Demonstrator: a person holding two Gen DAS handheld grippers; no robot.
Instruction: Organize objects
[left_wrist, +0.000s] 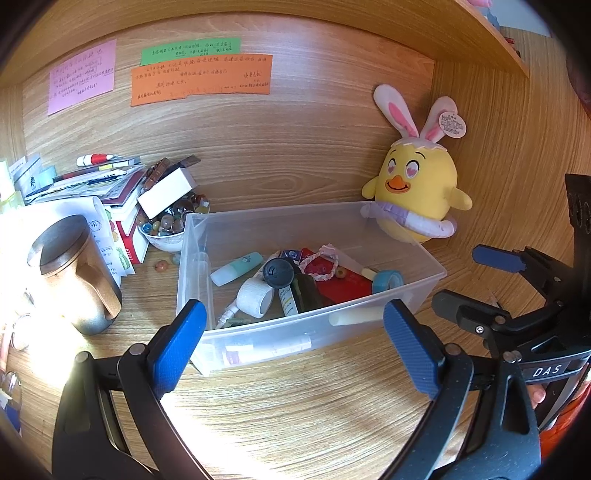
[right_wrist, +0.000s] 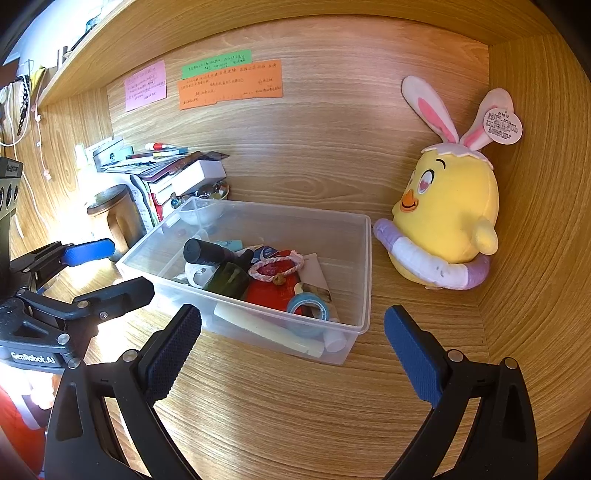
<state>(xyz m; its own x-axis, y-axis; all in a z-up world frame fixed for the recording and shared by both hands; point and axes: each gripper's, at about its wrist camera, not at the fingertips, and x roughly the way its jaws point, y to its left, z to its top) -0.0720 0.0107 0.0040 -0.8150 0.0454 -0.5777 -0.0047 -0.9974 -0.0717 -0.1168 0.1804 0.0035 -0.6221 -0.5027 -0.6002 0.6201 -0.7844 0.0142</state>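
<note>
Both grippers, left (left_wrist: 291, 345) and right (right_wrist: 291, 347), hover empty-jawed before the bin (right_wrist: 364, 273).

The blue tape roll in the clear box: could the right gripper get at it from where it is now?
Probably yes. The right gripper is open and empty, the clear box has no lid, and the blue tape roll lies on top near the box's near wall with nothing over it.

left claw (left_wrist: 291, 345): black frame, blue pads | right claw (right_wrist: 291, 345): same, "DAS" label | orange sleeve
</note>
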